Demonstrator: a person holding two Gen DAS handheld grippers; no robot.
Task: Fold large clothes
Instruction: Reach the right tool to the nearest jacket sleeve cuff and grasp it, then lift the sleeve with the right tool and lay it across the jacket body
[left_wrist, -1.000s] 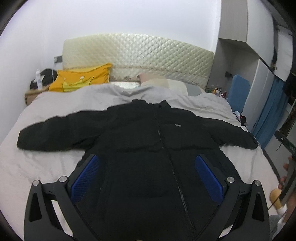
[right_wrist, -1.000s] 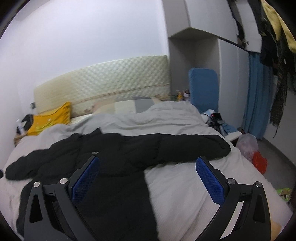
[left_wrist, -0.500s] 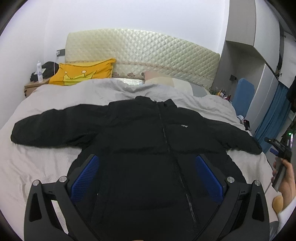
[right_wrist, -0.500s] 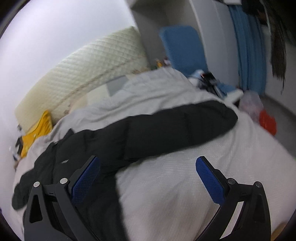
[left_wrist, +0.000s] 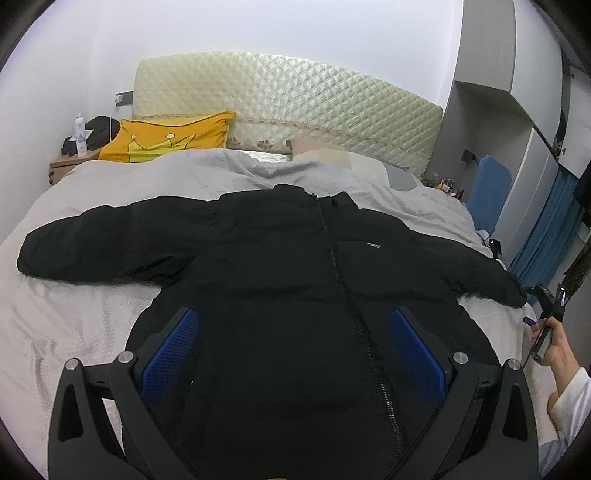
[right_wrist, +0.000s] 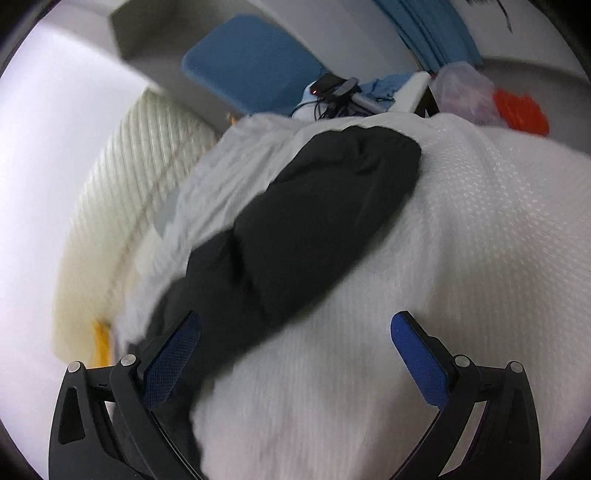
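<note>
A black puffer jacket (left_wrist: 295, 280) lies front up on the bed (left_wrist: 66, 317), zipped, with both sleeves spread out sideways. My left gripper (left_wrist: 293, 339) is open and empty, hovering over the jacket's lower body. My right gripper (right_wrist: 295, 343) is open and empty, tilted and hovering near the jacket's right sleeve (right_wrist: 314, 221), whose cuff lies near the bed's right edge. The right gripper also shows in a hand at the right edge of the left wrist view (left_wrist: 546, 321).
A yellow pillow (left_wrist: 166, 138) and a quilted headboard (left_wrist: 295, 96) are at the far end. A nightstand with a bottle (left_wrist: 79, 134) stands far left. A blue chair (right_wrist: 251, 62), cables and bags (right_wrist: 517, 107) are beside the bed's right side.
My right gripper has swung down and rolled toward the right sleeve, with motion blur. My left gripper has drifted slightly closer over the jacket.
</note>
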